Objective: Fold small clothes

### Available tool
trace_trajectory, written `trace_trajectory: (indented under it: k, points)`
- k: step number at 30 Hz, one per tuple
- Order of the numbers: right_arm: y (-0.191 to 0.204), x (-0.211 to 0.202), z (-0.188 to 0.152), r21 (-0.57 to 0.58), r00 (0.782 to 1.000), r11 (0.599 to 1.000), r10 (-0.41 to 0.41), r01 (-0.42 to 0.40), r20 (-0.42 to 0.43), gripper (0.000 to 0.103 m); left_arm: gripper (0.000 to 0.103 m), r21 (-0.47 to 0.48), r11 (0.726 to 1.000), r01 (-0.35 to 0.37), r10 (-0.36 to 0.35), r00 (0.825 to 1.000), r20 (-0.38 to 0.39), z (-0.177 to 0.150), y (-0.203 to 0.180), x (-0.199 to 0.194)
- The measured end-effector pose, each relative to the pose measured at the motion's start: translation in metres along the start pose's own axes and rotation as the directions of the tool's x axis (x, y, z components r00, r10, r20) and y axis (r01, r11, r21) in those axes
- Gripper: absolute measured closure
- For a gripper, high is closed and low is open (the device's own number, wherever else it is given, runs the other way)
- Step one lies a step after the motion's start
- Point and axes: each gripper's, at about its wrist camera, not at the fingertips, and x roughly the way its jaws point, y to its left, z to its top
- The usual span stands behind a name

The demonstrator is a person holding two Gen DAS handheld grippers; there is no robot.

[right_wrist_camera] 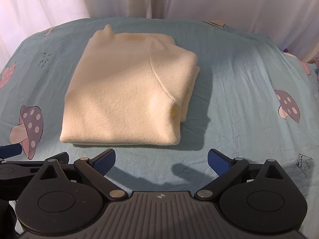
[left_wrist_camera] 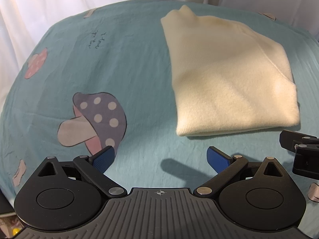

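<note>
Left gripper (left_wrist_camera: pixel 160 157) spread wide, empty, hovering over sheet (left_wrist_camera: pixel 123 63) | folded cream sweater (left_wrist_camera: pixel 229 83) lying ahead and rightward, apart | right gripper (right_wrist_camera: pixel 161 158) likewise released, sweater (right_wrist_camera: pixel 127 91) just ahead, untouched | tucked sleeve layers mostly hidden underneath

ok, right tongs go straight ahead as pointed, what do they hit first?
Probably the near folded edge of the cream sweater, lying ahead of the open right tongs. Only bare bedsheet lies between. Their height above the sheet is unclear, so they could skim over it.
</note>
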Motion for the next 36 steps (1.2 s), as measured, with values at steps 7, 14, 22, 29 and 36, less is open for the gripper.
trace_trajectory:
  k: [7, 14, 22, 29, 36]
  points:
    - [-0.0032, -0.0004, 0.0013, 0.005, 1.000, 1.000, 0.004, -0.004, -0.004, 0.004, 0.001, -0.001, 1.000, 0.005, -0.005, 1.000, -0.005, -0.0012, 0.0005, 0.0005]
    - [-0.0003, -0.0024, 0.0008, -0.006, 1.000, 1.000, -0.007, 0.007, 0.006, 0.004, 0.001, 0.000, 1.000, 0.006, -0.006, 1.000, -0.006, -0.0016, 0.0003, -0.0003]
    - [0.0001, -0.0034, 0.0016, -0.012, 1.000, 1.000, -0.012, 0.012, 0.011, 0.004, 0.001, -0.002, 1.000, 0.007, -0.007, 1.000, -0.008, -0.0002, 0.0005, 0.0006]
    - [-0.0009, -0.0029, 0.0031, -0.016, 1.000, 1.000, -0.013, 0.013, 0.010, 0.004, 0.001, -0.002, 1.000, 0.006, -0.006, 1.000, -0.009, -0.0001, -0.0009, 0.0005]
    - [-0.0003, -0.0021, 0.0045, -0.017, 1.000, 1.000, -0.018, 0.018, 0.013, 0.004, 0.001, -0.002, 1.000, 0.003, -0.003, 1.000, -0.011, 0.0010, -0.0018, 0.0010]
